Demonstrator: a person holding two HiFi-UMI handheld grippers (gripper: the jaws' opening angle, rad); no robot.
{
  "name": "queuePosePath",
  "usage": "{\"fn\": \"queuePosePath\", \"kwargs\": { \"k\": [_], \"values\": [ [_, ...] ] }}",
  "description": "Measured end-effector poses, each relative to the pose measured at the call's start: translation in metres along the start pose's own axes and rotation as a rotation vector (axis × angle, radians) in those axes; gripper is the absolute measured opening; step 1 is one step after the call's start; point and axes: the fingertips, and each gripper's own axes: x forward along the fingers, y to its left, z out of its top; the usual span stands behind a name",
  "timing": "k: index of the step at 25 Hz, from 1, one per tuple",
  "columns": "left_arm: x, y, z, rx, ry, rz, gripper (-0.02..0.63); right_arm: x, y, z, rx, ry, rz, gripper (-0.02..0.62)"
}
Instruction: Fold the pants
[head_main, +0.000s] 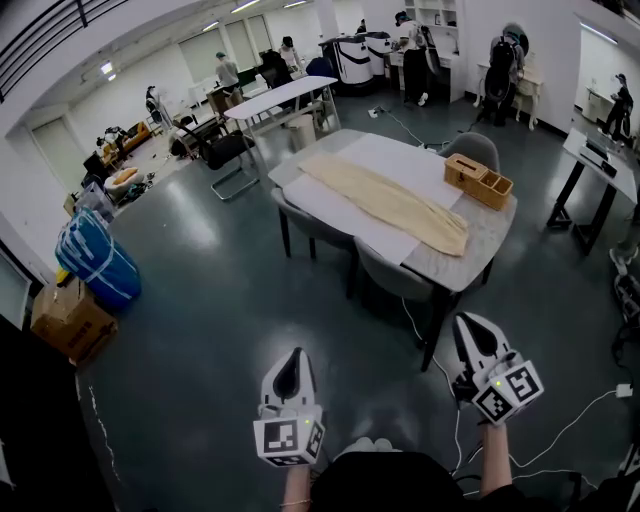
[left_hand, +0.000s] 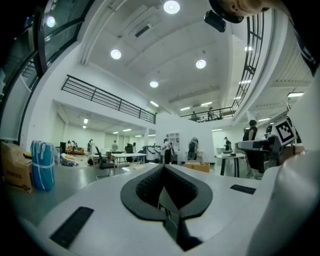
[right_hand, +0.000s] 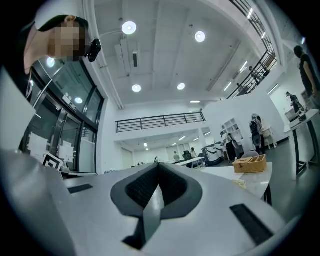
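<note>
Long cream pants (head_main: 390, 205) lie flat on a white sheet across the grey table (head_main: 480, 250), well ahead of me. Both grippers hang low in the head view, over the floor and short of the table. My left gripper (head_main: 292, 362) points forward, its jaws together with nothing between them; in the left gripper view (left_hand: 163, 167) the jaws meet at the tip. My right gripper (head_main: 470, 328) stands near the table's closest corner, also shut and empty, and in its own view (right_hand: 157, 165) the jaws are closed.
A wooden divided box (head_main: 478, 180) stands on the table's right end, also seen as the box (right_hand: 251, 163). Grey chairs (head_main: 395, 280) are tucked at the near side. Cables (head_main: 560, 420) trail on the floor at the right. A blue bundle (head_main: 95, 260) and a cardboard box (head_main: 70, 320) sit left.
</note>
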Motion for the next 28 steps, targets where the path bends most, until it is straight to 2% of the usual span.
{"fn": "queuePosePath", "kwargs": {
  "k": [15, 28],
  "values": [
    [0.044, 0.011, -0.010, 0.001, 0.050, 0.030, 0.014, 0.051, -0.033, -0.016, 0.077, 0.007, 0.021, 0.015],
    [0.144, 0.048, -0.023, -0.013, 0.076, -0.024, 0.014, 0.135, -0.073, -0.042, 0.083, 0.043, -0.034, 0.015]
  ]
}}
